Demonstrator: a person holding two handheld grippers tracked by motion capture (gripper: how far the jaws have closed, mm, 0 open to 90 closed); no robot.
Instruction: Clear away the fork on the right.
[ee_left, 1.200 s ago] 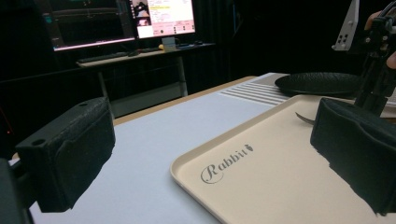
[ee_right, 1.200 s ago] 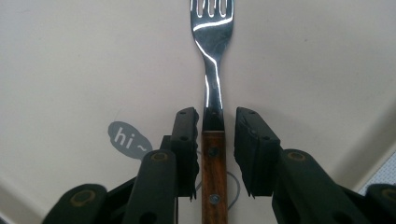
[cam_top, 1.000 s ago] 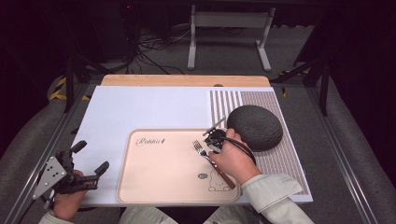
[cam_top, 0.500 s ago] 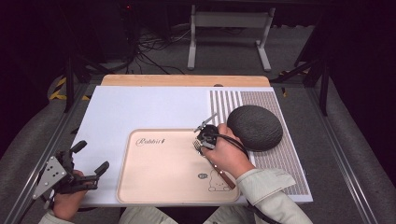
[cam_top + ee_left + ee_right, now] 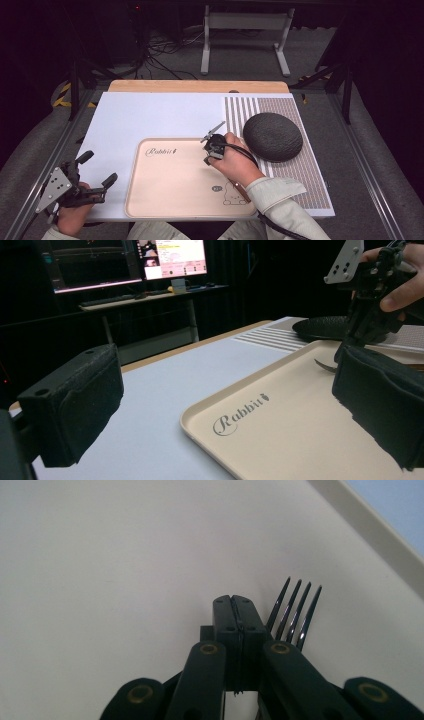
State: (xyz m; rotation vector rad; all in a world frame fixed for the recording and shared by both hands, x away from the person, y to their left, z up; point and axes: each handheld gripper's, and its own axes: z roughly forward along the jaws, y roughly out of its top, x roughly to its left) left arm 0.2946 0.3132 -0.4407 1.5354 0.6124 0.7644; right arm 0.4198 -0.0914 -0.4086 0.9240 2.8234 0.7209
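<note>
A beige tray printed "Rabbit" lies on a white mat. A dark fork lies on the tray, its tines sticking out ahead just right of my right gripper's jaws. My right gripper points down over the tray's far right part, jaws pressed together with nothing seen between them. Whether it touches the fork I cannot tell. In the left gripper view the fork's curved tip shows under the right gripper. My left gripper is open and empty at the table's near left corner.
A dark grey round woven pad sits on a striped placemat right of the tray. A wooden strip runs along the table's far edge. Monitors on a desk stand off behind.
My right gripper has slid left and slightly down over the tray, coming over the fork, which has stayed where it was. The left gripper has kept still.
</note>
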